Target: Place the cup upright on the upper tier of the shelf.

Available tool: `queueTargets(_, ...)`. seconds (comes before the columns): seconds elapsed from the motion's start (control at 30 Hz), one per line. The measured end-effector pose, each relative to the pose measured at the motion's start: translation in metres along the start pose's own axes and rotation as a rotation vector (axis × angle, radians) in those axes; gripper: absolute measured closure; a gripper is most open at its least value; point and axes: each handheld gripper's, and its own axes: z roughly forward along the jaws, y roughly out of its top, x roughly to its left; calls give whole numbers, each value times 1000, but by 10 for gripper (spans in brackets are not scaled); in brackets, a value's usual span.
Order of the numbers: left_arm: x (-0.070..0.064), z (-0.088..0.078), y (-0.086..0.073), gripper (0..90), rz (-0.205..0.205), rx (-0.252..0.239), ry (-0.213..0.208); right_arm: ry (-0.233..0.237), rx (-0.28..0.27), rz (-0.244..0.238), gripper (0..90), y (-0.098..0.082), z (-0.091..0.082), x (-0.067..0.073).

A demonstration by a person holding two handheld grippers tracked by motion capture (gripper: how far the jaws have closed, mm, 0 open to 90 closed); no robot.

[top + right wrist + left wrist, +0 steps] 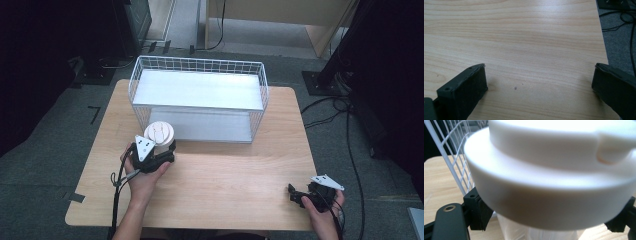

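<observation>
So the left gripper (161, 150) has its jaws clamped on a white lidded cup (159, 134), gripping the body right under the lid. Cup sits at the table's (225, 175) left side, just in front of the white wire basket (197, 97). Over on the right, the right gripper (300, 195) rests near the table's edge, jaws wide apart, nothing between them.

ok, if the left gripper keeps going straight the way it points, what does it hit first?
Likely the white wire basket shelf: the left gripper, shut on the white lidded plastic cup, points at its near left corner, cup leading. Gap unclear.
</observation>
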Motion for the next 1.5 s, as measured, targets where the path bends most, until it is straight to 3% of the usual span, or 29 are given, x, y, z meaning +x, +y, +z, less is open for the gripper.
queueTargets(0.3, -7, -10, 14, 156, 11, -47, -22, 0, 0, 0, 0, 0, 0, 0)
queueTargets(0.43, -13, -17, 27, 156, 31, -106, -68, 0, -1, 0, 0, 0, 0, 0)
queueTargets(0.6, -20, -24, 42, 156, 65, -165, -79, 0, 1, 1, 0, 0, 0, 0)
queueTargets(0.97, -33, -28, 69, 156, 60, -225, -78, 2, 0, -5, 0, 0, 0, 0)
queueTargets(1.03, -34, -31, 78, 156, 48, -255, -79, 2, -1, -7, 0, 0, 0, 0)
queueTargets(1.5, -36, -36, 130, 156, 52, -325, -112, 4, -4, -9, 0, 0, 0, 0)
